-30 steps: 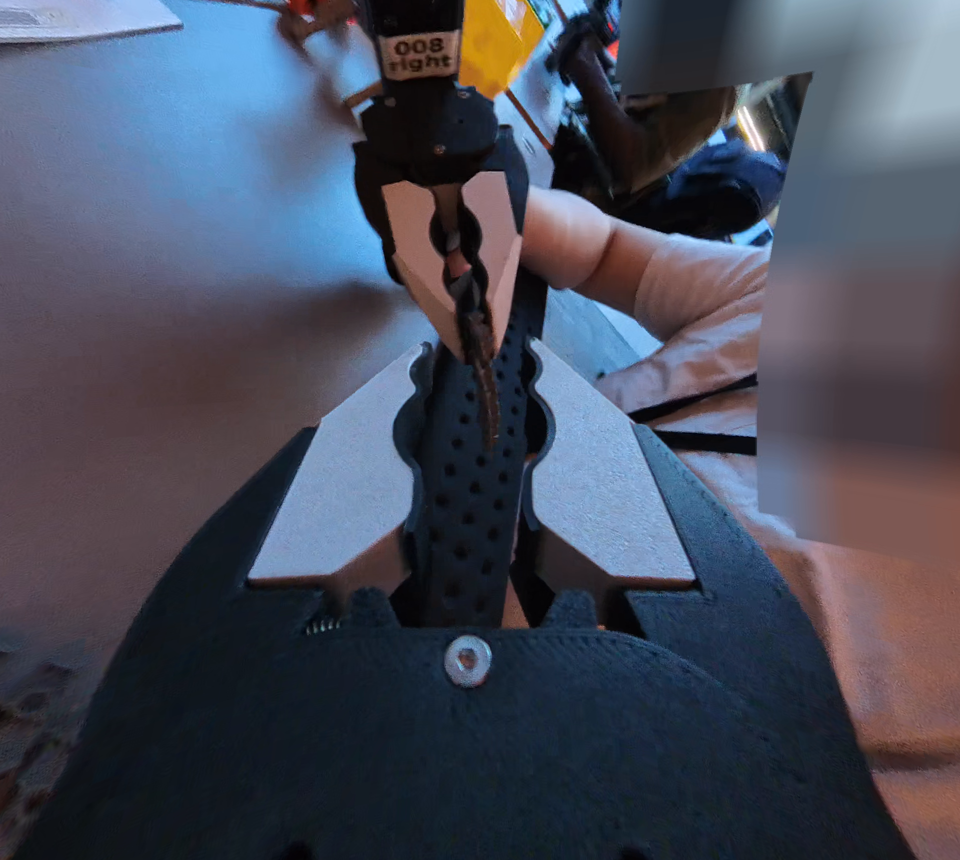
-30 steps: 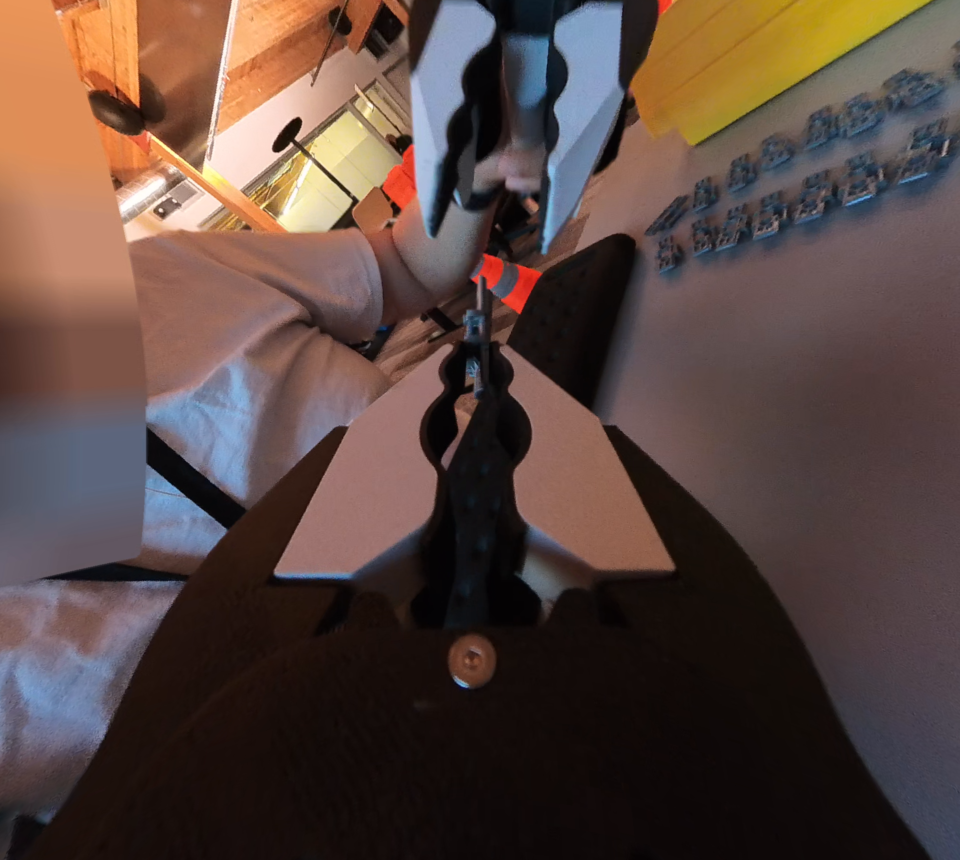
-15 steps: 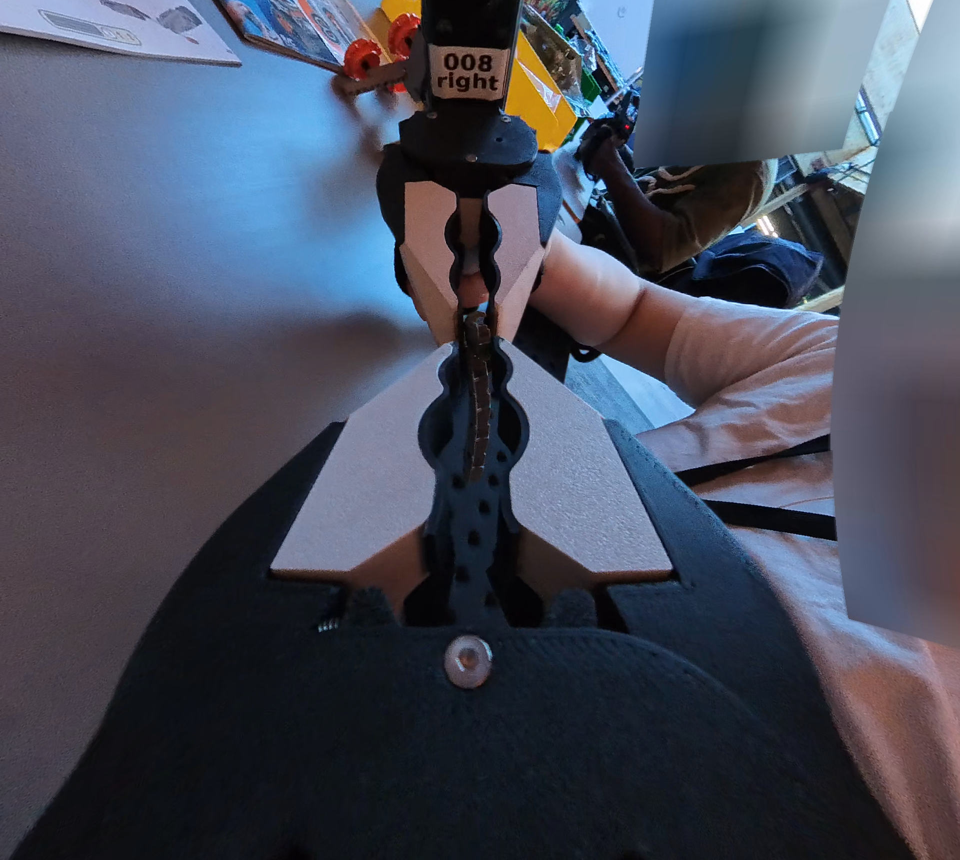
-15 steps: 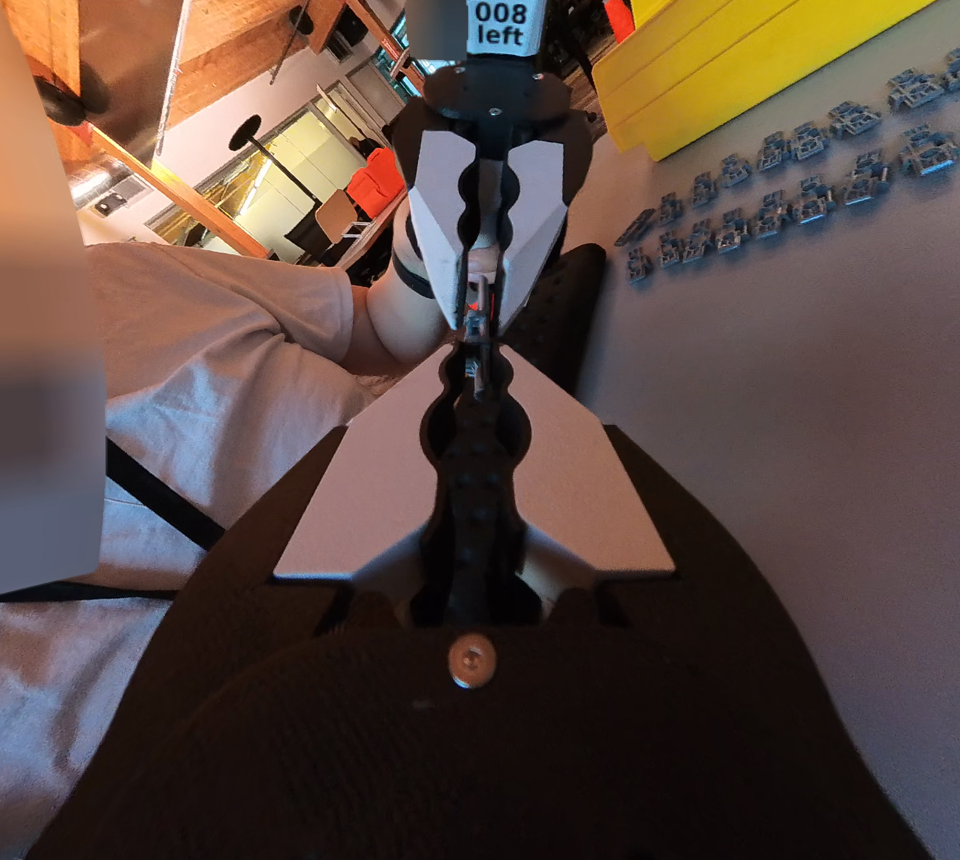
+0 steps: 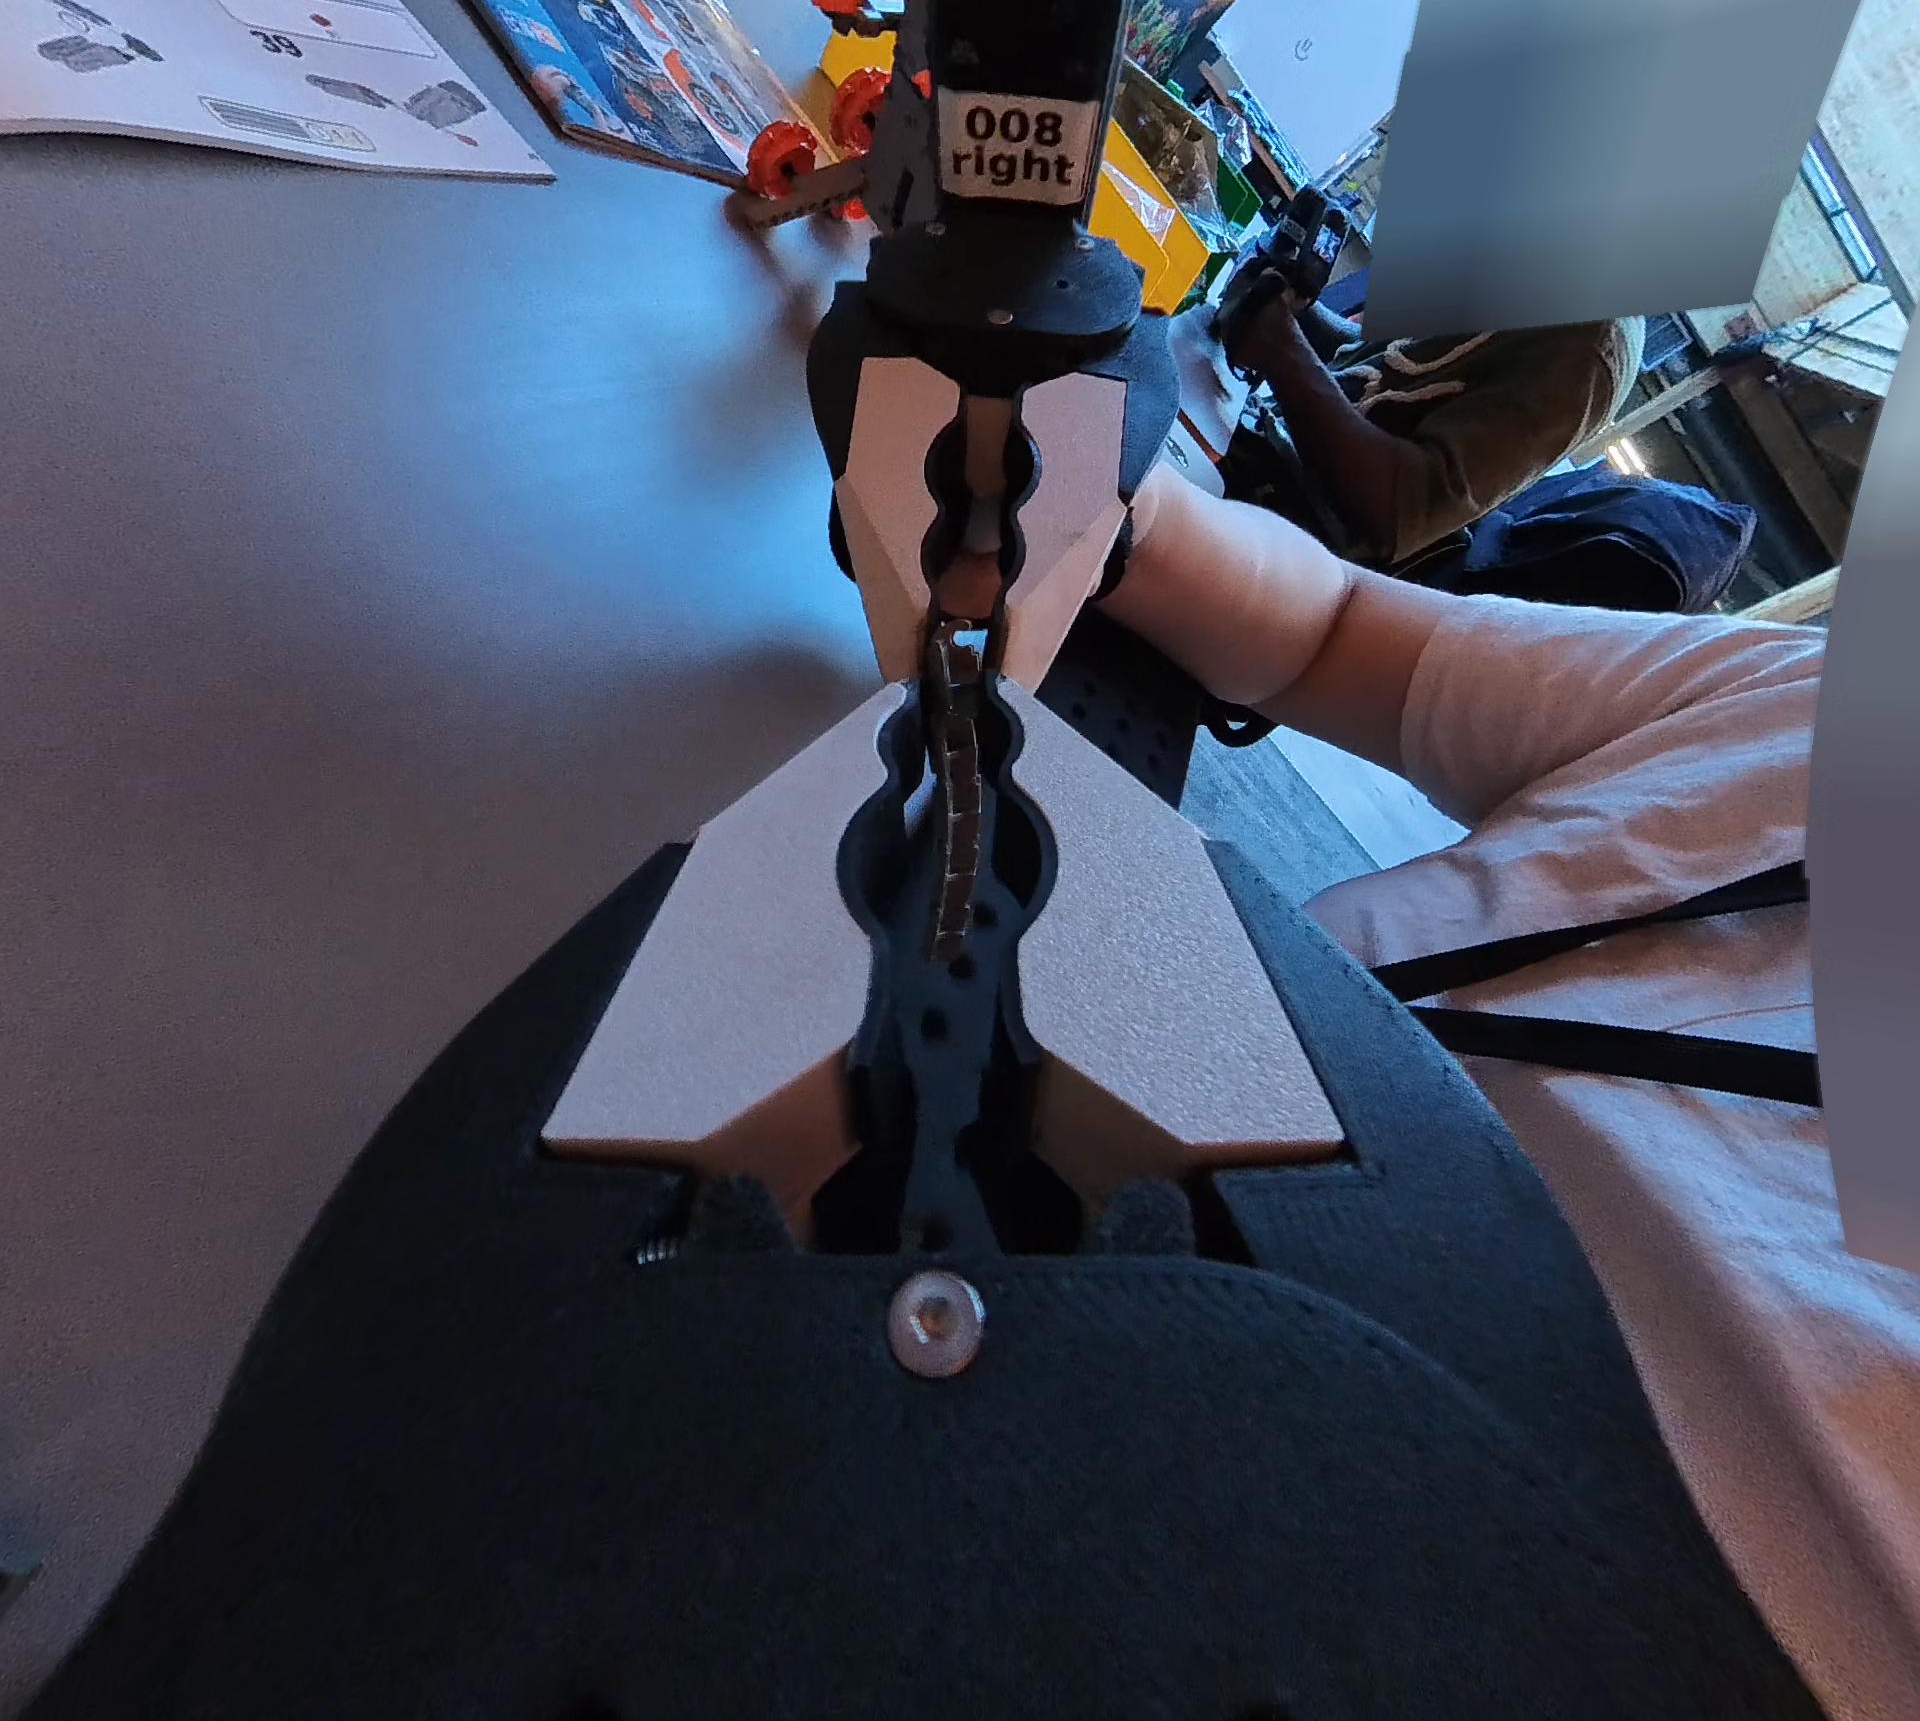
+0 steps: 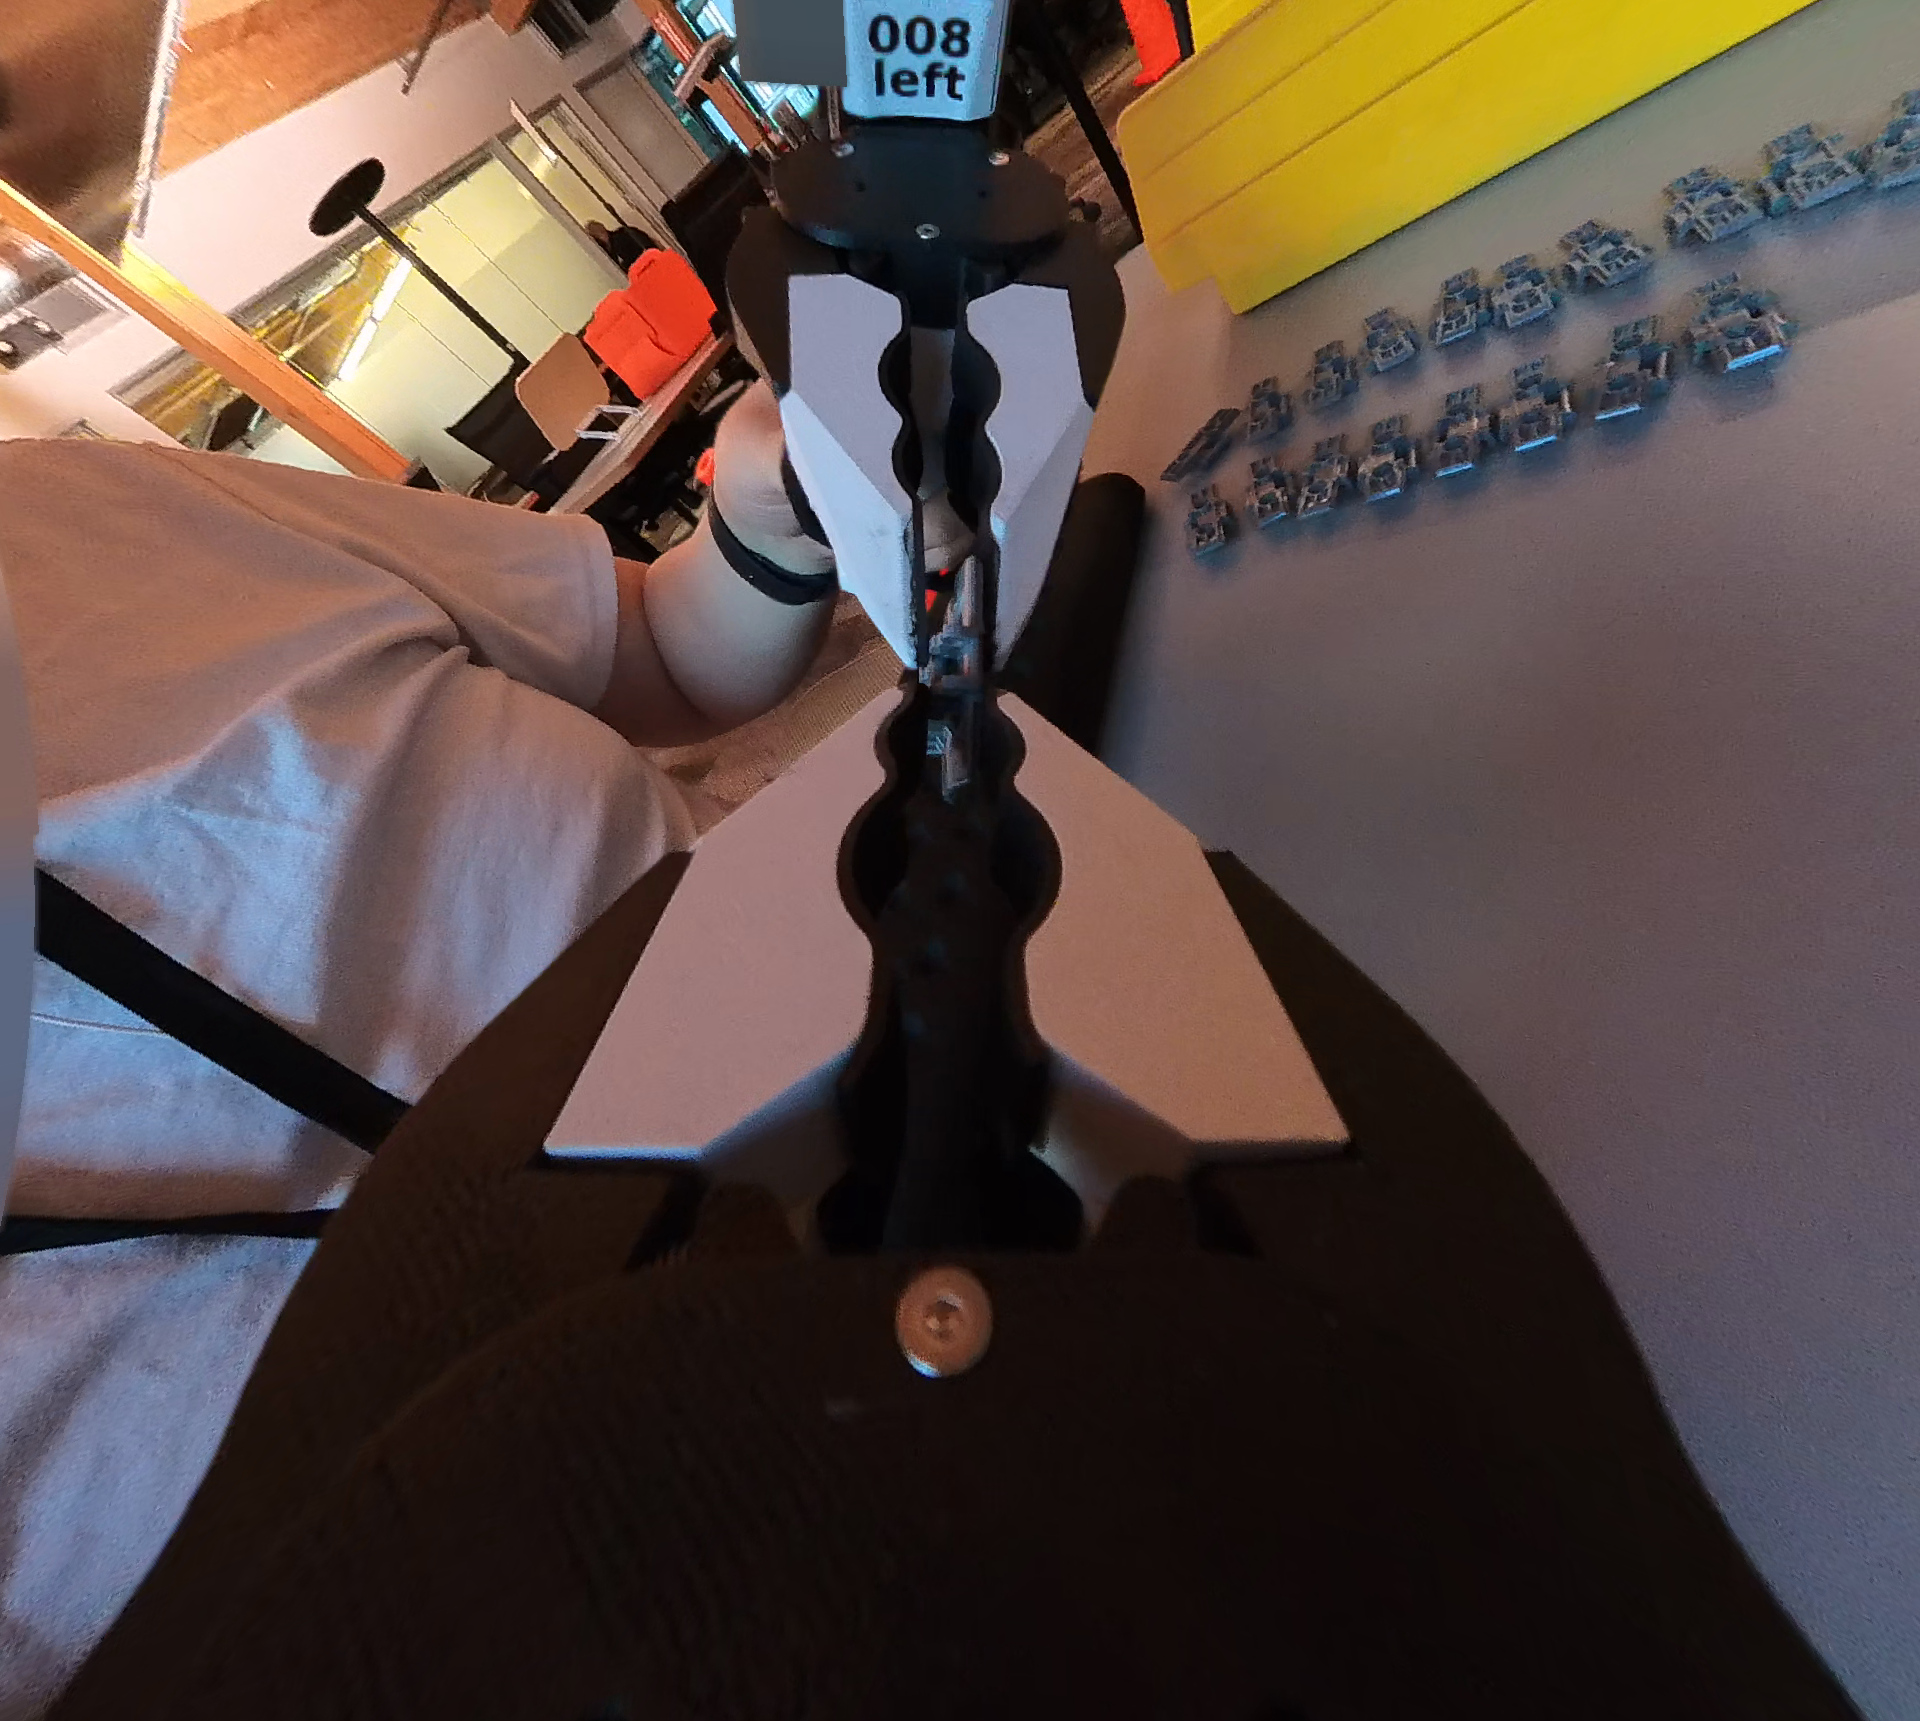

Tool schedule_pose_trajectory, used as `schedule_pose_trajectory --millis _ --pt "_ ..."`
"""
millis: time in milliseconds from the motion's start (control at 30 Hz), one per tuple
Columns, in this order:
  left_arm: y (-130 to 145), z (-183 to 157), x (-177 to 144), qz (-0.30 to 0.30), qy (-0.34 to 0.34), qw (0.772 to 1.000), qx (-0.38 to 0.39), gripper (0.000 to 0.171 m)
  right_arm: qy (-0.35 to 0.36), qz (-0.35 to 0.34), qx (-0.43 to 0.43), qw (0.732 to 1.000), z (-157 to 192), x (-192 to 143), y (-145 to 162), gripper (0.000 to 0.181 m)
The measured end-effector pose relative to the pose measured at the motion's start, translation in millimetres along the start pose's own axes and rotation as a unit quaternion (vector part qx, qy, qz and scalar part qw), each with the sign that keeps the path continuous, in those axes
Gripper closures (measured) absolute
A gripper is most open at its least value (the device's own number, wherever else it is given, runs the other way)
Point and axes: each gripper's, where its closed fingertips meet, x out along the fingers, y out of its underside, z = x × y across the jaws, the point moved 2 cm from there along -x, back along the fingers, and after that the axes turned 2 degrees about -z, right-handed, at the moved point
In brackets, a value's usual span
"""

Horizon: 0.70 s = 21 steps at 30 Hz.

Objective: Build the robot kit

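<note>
A short chain of dark grey track links [image 5: 954, 824] runs between my two grippers, which meet tip to tip above the grey table [image 5: 364, 528]. My left gripper [image 5: 951, 686] is shut on the chain, whose length lies between its white fingers [image 5: 769, 965]. My right gripper [image 6: 951, 697] is shut on the chain's other end [image 6: 951, 741]. In the left wrist view the right gripper [image 5: 964, 637] points straight at me. In the right wrist view the left gripper [image 6: 951, 648] does the same. A person's hands and forearms hold both.
Two rows of loose grey track links [image 6: 1507, 383] lie on the table beside a yellow bin [image 6: 1455, 61]. An open instruction booklet [image 5: 208, 9], a blue booklet [image 5: 613, 40] and an orange-wheeled model [image 5: 821, 144] lie farther off. Another person sits behind. My two grippers' fingertips are within a few centimetres of each other.
One second ago my left gripper was open and apart from the right. It has moved in and shut on the chain, and the two now stand tip to tip.
</note>
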Motion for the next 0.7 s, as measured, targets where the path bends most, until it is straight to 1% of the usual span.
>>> schedule_pose_trajectory --millis 300,500,567,633,700 --pt "9.2 4.5 0.2 0.004 0.016 1.000 0.024 0.164 0.030 0.033 -0.014 0.999 -3.7 3.8 7.6 0.174" --pt "10.1 4.6 0.7 -0.012 0.021 0.999 0.028 0.164 0.048 0.044 -0.030 0.997 -3.5 3.5 8.1 0.175" --pt "9.8 4.8 0.6 -0.014 0.014 0.999 0.040 0.165 0.049 0.041 -0.028 0.998 -3.7 3.6 7.2 0.175" --pt "11.6 7.3 1.8 -0.004 -0.005 0.998 0.056 0.164 0.061 0.049 -0.032 0.996 -6.8 3.9 9.4 0.175" --pt "11.1 7.0 1.8 -0.004 -0.005 0.998 0.061 0.164 0.066 0.050 -0.041 0.996 -6.9 4.0 9.3 0.174"
